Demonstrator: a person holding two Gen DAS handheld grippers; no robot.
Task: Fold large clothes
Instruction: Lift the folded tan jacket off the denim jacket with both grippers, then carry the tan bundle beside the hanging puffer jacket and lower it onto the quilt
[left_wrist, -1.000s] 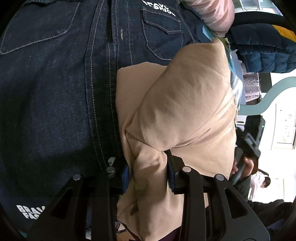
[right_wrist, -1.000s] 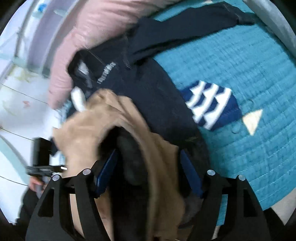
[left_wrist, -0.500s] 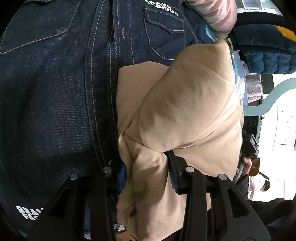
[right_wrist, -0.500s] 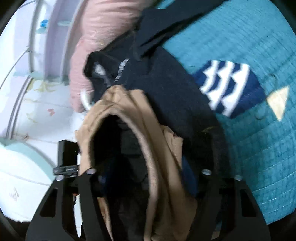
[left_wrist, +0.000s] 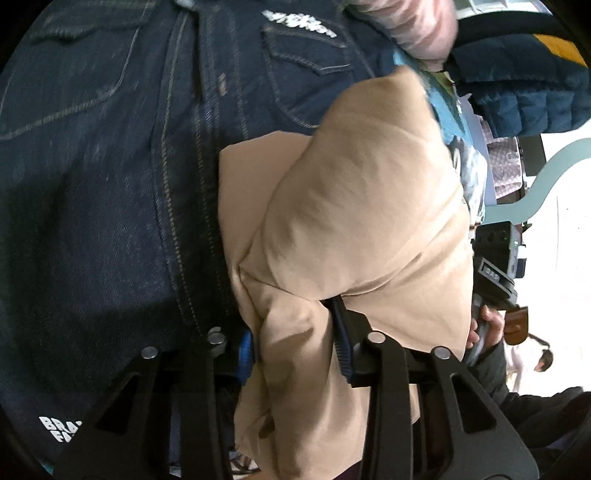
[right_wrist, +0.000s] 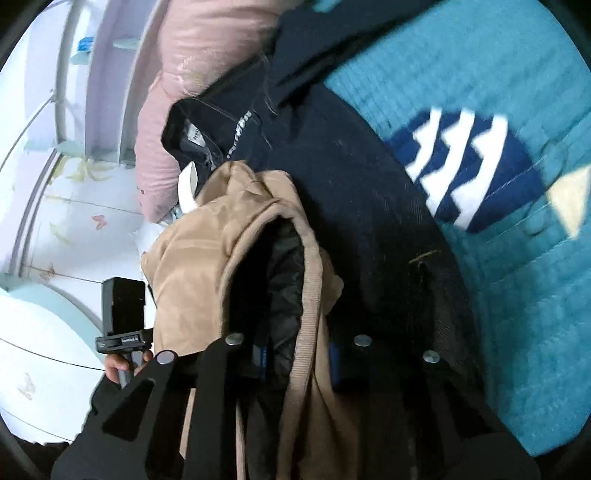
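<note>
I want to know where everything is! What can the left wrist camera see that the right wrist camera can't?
Only the left wrist view shows the denim jacket's chest pocket and a dark blue puffy coat.

Only the right wrist view shows the teal blanket, a blue and white striped patch on it, and the tan jacket's black lining.

Both show the tan jacket lying on the denim jacket, and the pink puffy coat. The left gripper is closing on tan cloth; the right gripper is closing on the tan jacket's edge.

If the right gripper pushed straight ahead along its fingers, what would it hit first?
The tan jacket: the right gripper is closing on its ribbed edge and dark lining, and the fabric piles up directly ahead. Beyond that lies the dark denim jacket, though depth is hard to judge.
</note>
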